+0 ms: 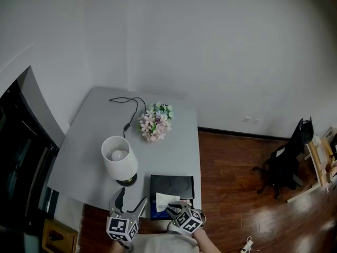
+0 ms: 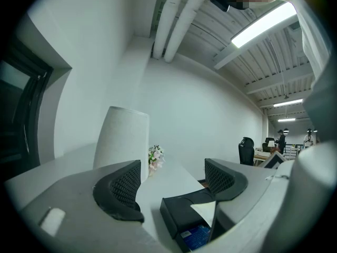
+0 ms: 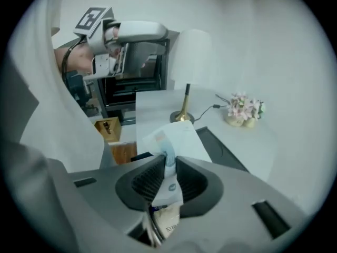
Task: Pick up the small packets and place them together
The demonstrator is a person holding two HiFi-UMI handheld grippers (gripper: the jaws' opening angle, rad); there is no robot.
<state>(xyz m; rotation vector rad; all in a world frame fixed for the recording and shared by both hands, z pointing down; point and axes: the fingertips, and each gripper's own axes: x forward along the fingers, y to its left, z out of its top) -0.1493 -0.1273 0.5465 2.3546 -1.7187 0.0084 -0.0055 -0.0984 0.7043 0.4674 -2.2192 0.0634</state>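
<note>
Thin white packet [image 3: 176,133], pale blue print, creased; clamped between right gripper's [image 3: 168,167] closed jaws over black tray [image 1: 181,186] at table's [image 1: 84,157] six o'clock edge. Angled steeply down. Left gripper [image 2: 174,181] at its nine o'clock, level, jaws apart, empty.

No legible txt. Packet [image 3: 179,138] in right gripper [image 3: 168,165]: small print + round logo, too blurred to read. Blue label [image 2: 197,236] in black tray [image 2: 178,214] at table [image 1: 84,162] near edge: print too small. Marker cubes [image 1: 122,227]: b/w square patterns only, no chars.
</note>
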